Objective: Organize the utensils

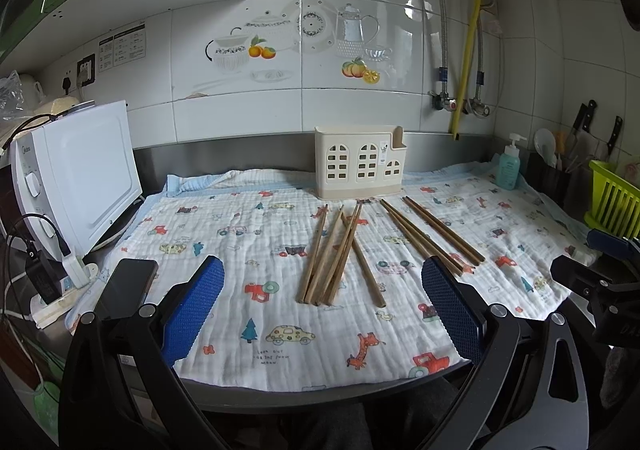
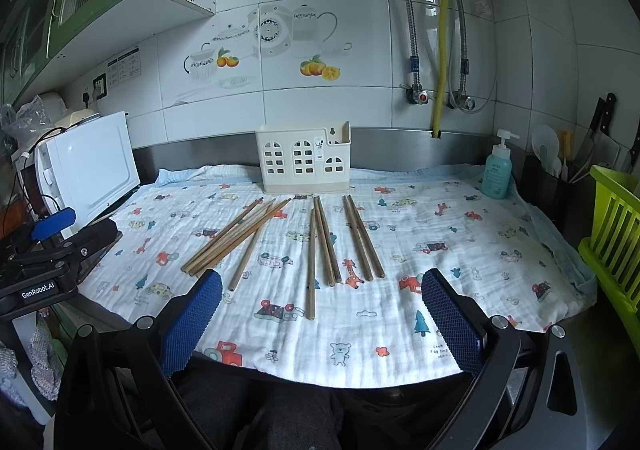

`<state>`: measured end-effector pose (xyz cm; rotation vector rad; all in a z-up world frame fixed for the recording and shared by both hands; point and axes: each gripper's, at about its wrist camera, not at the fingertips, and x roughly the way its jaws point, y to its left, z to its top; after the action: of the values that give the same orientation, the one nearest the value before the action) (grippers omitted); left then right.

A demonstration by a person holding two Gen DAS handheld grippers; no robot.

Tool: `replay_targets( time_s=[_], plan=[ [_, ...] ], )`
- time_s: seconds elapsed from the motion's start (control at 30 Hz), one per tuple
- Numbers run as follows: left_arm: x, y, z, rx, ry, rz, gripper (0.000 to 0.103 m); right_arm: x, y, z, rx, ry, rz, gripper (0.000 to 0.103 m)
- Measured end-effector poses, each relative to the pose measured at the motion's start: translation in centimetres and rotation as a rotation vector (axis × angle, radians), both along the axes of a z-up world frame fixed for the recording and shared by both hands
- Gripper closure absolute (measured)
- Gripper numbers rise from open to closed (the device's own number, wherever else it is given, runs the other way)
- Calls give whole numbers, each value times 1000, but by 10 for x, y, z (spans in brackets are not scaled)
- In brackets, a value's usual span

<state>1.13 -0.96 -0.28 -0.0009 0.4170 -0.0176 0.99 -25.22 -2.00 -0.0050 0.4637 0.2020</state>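
A steel-edged desk (image 2: 460, 146) carries a white quilted cloth printed with cartoon cars and animals (image 2: 440, 234). A white boxy microwave oven (image 2: 86, 166) stands at its left end. A cream plastic utensil holder with arched window cut-outs (image 2: 304, 158) stands upright at the cloth's back edge. Brown wooden chopsticks (image 2: 320, 238) lie loose on the cloth in front of it, in three groups. The left hand-held gripper (image 1: 322, 300) and right hand-held gripper (image 2: 322, 302) hover near the front edge, blue pads wide apart, holding nothing.
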Motion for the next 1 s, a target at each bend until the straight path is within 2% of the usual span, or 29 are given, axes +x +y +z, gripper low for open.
replay_targets(
  time_s=[1.0],
  plan=[
    [9, -5, 0, 7, 7, -12, 5, 7, 2, -4, -5, 17, -2, 6]
  ],
)
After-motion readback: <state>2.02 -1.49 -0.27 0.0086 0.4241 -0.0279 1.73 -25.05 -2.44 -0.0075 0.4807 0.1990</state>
